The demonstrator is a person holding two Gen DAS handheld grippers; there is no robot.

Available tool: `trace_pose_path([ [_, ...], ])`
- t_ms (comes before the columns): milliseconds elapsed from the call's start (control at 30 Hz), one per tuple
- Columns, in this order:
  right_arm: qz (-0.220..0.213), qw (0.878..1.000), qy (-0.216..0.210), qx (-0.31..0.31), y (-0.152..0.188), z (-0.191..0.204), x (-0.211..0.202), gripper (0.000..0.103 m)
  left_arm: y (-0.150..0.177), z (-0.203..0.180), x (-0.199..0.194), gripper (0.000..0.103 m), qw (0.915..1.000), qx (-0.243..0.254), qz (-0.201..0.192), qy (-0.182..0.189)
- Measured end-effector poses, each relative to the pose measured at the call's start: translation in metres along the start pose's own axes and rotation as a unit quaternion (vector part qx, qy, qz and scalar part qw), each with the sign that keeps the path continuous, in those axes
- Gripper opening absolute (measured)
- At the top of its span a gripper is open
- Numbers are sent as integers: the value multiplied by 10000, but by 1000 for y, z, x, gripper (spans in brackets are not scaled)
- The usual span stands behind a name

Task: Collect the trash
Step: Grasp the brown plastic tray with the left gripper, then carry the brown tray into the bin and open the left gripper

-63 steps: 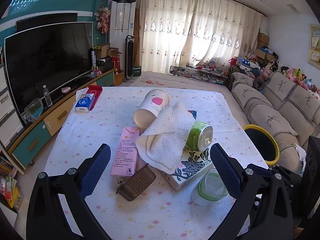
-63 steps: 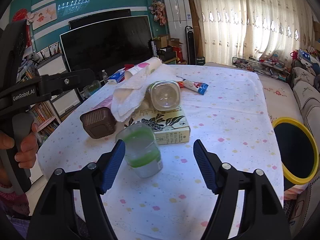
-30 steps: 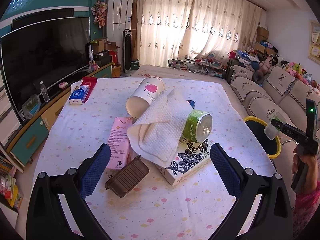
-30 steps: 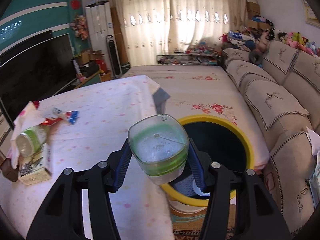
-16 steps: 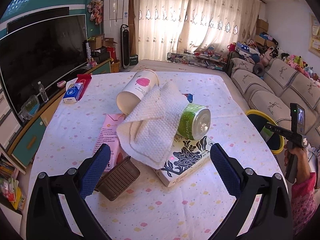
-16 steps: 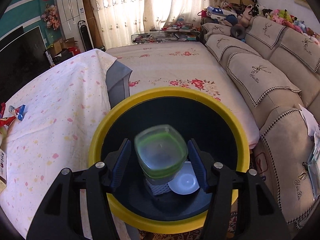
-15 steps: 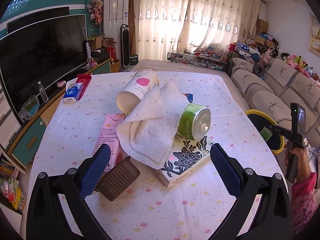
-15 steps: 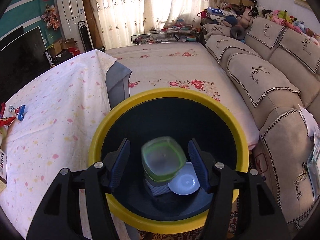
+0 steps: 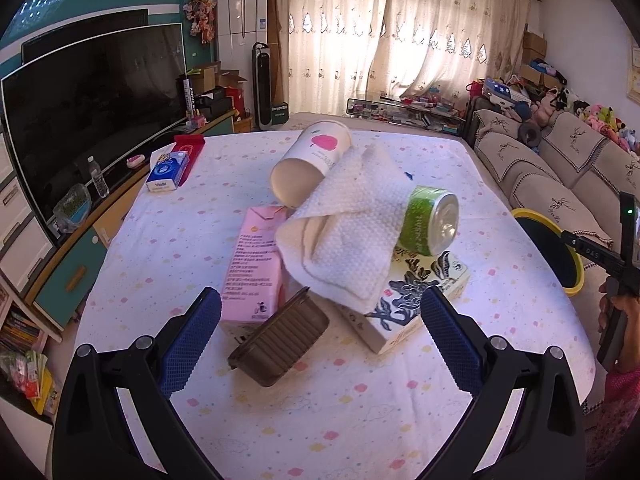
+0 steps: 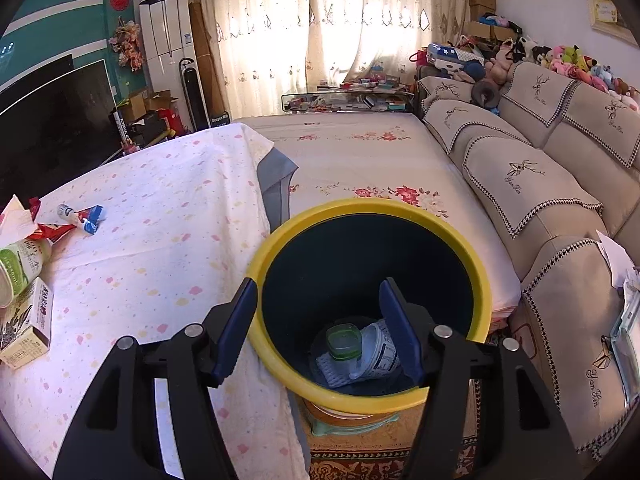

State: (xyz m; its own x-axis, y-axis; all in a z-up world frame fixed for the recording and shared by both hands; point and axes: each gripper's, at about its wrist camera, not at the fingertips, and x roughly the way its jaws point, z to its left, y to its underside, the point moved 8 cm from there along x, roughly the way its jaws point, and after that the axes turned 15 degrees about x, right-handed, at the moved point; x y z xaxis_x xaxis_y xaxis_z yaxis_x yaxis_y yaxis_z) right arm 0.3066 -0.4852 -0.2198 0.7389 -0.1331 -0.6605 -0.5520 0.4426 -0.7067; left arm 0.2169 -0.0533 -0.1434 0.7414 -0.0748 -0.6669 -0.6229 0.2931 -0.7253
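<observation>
Trash already lies at the bottom of the yellow-rimmed bin (image 10: 370, 240): a green-lidded clear cup (image 10: 344, 342) resting against a white printed cup (image 10: 380, 350) and a piece of white mesh. The right tool (image 10: 320, 324) hangs over the bin's near rim with its blue-padded fingers (image 10: 236, 328) spread wide, released, holding and touching nothing.

More trash sits piled on the worktop (image 9: 320, 412), which is covered by a dotted cloth. A brown ribbed plastic tray (image 9: 278, 346) lies nearest the left tool (image 9: 320, 340), tilted against a pink carton (image 9: 256, 268). Just beside it is a floral tissue box (image 9: 412, 300) with a white paper towel (image 9: 348, 232) draped over it, and a green can (image 9: 430, 220) lies on its side on the box. A paper cup (image 9: 310, 164) with a pink apple lies tipped over behind the towel. The left tool is spread wide as well, its fingers on either side of the tray and box but apart from both, grasping nothing.
</observation>
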Motion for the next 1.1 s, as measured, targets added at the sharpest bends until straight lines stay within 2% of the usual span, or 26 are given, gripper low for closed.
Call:
trace_pose_path([
  [200,-43,9999,-135,-94,0,13,-9,61,20,15,14,98,9996,-139,235,-12],
  [433,32,9997,-167,-161,5,22,-8,61,32,11,22,97,9995,92,298,90],
  [500,65,9997,-179,-175,6,23,-6,61,35,10,23,88,9993,132,319,110],
  [567,88,9996,-194,-189,8,24,-6,61,38,7,24,72,9991,133,387,137],
  [767,124,9995,-208,-185,8,27,-3,61,45,9,24,52,9985,167,525,47],
  [800,123,9995,-208,-183,8,27,-3,61,46,8,23,52,9984,173,538,57],
  [833,124,9995,-206,-181,8,27,-3,61,46,8,22,47,9983,185,552,67],
  [867,125,9995,-211,-177,8,27,-3,61,47,8,22,37,9982,204,567,71],
  [900,124,9995,-219,-169,7,27,-3,61,47,7,21,33,9980,217,583,94],
  [967,112,9996,-225,-156,7,28,-3,61,48,3,18,29,9977,245,597,185],
  [1100,100,9995,-253,-139,6,29,-4,61,45,-13,7,29,9969,424,515,422],
])
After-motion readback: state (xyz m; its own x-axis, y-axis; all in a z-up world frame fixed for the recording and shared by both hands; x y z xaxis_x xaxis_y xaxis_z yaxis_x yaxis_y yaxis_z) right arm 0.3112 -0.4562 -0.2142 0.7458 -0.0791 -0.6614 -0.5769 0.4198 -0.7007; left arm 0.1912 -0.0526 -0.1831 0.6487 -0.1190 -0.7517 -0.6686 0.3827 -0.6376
